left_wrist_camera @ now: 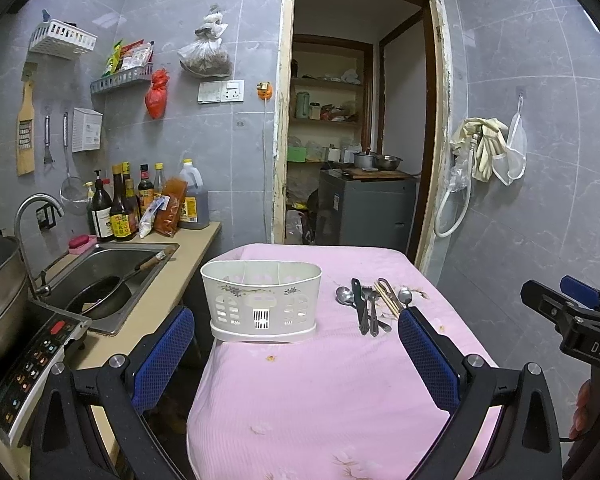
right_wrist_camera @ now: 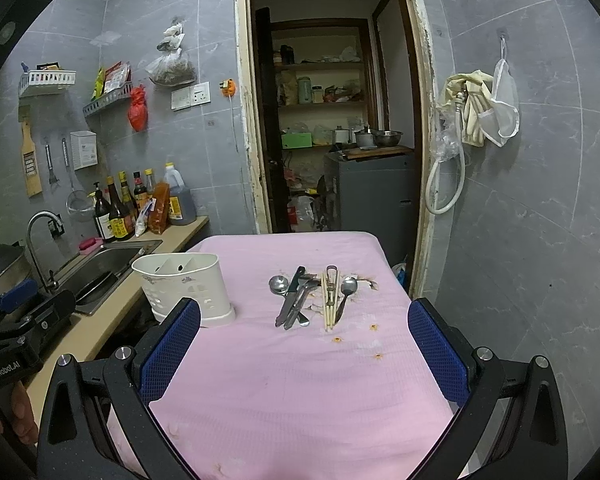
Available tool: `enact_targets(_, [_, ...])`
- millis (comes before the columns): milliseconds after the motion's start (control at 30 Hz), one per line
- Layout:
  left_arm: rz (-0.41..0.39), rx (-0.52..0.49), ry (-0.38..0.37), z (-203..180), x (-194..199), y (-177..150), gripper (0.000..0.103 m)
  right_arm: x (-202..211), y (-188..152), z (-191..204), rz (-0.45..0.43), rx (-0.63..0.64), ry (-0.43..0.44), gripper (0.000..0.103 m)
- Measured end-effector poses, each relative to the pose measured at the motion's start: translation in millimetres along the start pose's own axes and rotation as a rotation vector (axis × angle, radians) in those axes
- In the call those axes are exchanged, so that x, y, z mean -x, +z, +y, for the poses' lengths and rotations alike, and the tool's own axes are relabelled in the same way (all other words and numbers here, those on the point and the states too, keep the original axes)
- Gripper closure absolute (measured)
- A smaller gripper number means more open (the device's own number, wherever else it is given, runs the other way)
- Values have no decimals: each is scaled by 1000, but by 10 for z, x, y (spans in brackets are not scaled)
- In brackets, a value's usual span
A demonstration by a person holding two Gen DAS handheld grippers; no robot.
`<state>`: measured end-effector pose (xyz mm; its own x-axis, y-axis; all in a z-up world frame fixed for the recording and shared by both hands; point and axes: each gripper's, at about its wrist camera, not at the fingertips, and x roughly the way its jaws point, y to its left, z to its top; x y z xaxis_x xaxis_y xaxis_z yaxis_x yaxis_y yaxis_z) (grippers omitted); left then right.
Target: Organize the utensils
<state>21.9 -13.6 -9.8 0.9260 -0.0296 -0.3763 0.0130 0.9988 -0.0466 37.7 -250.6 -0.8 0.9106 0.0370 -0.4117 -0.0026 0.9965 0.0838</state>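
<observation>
A small table draped in a pink cloth (left_wrist_camera: 320, 380) stands in the middle of this cramped kitchen, and both grippers hang above its near end with nothing between their fingers. The left gripper (left_wrist_camera: 296, 344) is spread wide, its blue pads (left_wrist_camera: 164, 356) well apart, and it faces a white utensil caddy (left_wrist_camera: 262, 300) that sits upright near the cloth's left edge; dividers split the caddy into compartments, and I can see nothing standing in them. The right gripper (right_wrist_camera: 304, 344) is likewise released, jaws wide, pointing toward the loose utensils (right_wrist_camera: 312, 296) lying in a close cluster on the cloth to the right of the caddy, well apart from it. In that cluster a spoon (right_wrist_camera: 278, 283) lies at the left, a dark-handled knife (right_wrist_camera: 290, 296) beside it crossing other metal cutlery, then a pair of pale chopsticks (right_wrist_camera: 327, 300) side by side, and a second spoon (right_wrist_camera: 347, 288) at the right. A few small orange specks (right_wrist_camera: 336, 339) dot the cloth near them. Along the left wall runs a counter with a steel sink (left_wrist_camera: 112, 276) holding a dark pan (left_wrist_camera: 100, 292), and sauce bottles (left_wrist_camera: 120, 208) line up behind it.
</observation>
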Motion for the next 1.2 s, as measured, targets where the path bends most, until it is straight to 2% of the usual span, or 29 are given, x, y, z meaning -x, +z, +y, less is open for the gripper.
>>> enact_targets(433, [23, -20, -34, 80, -135, 7, 0, -11, -12, 27, 0, -13, -28, 1])
enact_targets(767, [-16, -29, -80, -19, -452, 355, 0, -153, 274, -152, -29, 2, -62, 1])
enact_targets(1033, [-80, -48, -83, -337, -933, 722, 0, -570, 689, -404, -76, 64, -71, 1])
enact_targets(1200, [-101, -76, -49, -607, -1311, 848, 0, -987, 867, -619, -87, 83, -52, 1])
